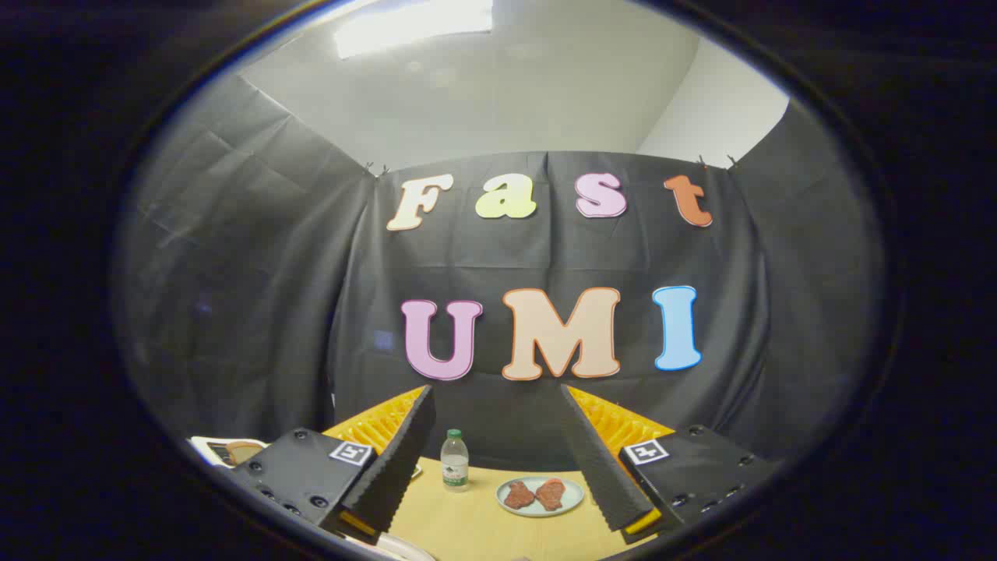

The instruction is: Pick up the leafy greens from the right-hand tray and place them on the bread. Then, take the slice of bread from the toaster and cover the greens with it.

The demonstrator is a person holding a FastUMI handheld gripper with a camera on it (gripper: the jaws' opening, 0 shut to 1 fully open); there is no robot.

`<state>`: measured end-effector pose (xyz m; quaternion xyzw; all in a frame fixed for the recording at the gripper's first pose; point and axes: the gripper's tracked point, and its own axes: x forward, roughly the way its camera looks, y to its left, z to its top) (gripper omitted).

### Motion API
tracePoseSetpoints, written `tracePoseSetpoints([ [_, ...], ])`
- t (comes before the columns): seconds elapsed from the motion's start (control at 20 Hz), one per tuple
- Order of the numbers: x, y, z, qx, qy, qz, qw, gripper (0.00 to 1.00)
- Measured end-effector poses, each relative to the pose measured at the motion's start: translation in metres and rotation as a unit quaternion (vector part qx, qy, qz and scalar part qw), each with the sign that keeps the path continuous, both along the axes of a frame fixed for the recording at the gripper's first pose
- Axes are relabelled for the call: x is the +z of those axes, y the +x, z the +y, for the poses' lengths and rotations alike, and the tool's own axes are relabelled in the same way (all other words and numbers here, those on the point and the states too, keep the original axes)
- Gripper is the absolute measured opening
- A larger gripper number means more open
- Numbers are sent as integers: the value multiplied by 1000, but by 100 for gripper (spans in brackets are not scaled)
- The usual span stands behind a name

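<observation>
My gripper (495, 389) is open and held high, its fingers wide apart with nothing between them. It points at the booth's back wall over a pale wooden table (483, 526). Behind the left finger a brown bread slice (240, 450) shows in a white object; I cannot tell whether that is the toaster. A curved white rim (409, 549) peeks out just under the left finger.
Beyond the fingers, a small water bottle with a green cap (454, 461) stands on the table. To its right, a pale plate (576, 492) holds two red-brown pieces of meat (535, 495). Black cloth walls close the booth behind and at both sides.
</observation>
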<state>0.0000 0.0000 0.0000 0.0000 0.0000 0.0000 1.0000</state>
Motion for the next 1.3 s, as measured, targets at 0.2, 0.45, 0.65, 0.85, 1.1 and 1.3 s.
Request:
tracePoseSetpoints([
  [0.2,-2,0,0,0,-2,0,1000,100],
  [0.45,-6,-4,-4,-7,3,8,1000,100],
  [0.65,-8,-8,-8,-11,-3,11,1000,100],
  [0.85,-12,-12,-12,-11,-1,18,1000,100],
  [1.1,-20,-16,-23,4,-7,34,999,100],
  [1.3,-31,-20,-32,27,-13,50,998,100],
])
